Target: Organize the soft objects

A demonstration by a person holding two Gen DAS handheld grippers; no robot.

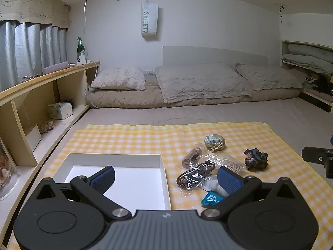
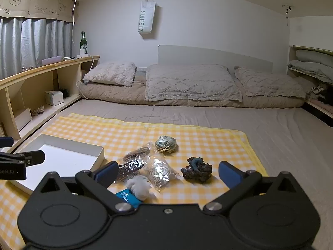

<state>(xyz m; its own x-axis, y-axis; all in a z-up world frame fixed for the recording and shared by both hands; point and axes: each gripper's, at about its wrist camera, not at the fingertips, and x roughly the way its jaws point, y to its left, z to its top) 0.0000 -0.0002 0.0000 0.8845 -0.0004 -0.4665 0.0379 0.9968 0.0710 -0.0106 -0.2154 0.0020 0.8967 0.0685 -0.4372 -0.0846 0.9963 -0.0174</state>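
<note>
On a yellow checked cloth (image 1: 129, 137) (image 2: 208, 137) lies an open white box (image 1: 137, 179) (image 2: 62, 160), empty. Right of it sit a green drawstring pouch (image 1: 214, 142) (image 2: 166, 144), a dark crocheted scrunchie (image 1: 255, 158) (image 2: 196, 169), clear bags of hair ties (image 1: 192, 156) (image 2: 161, 171), a bag of dark cords (image 1: 195, 174) (image 2: 131, 166), and a white fluffy item with a blue tag (image 1: 212, 193) (image 2: 139, 187). My left gripper (image 1: 165, 176) is open above the box's right edge. My right gripper (image 2: 167, 173) is open above the bags and scrunchie. Neither holds anything.
The cloth lies on a grey mattress (image 2: 270, 125) with pillows and a folded quilt (image 1: 197, 81) at the back. Wooden shelving (image 1: 41, 95) runs along the left, holding a tissue box (image 1: 60, 110) and a green bottle (image 1: 80, 46). An open cupboard (image 1: 308, 62) of bedding is on the right.
</note>
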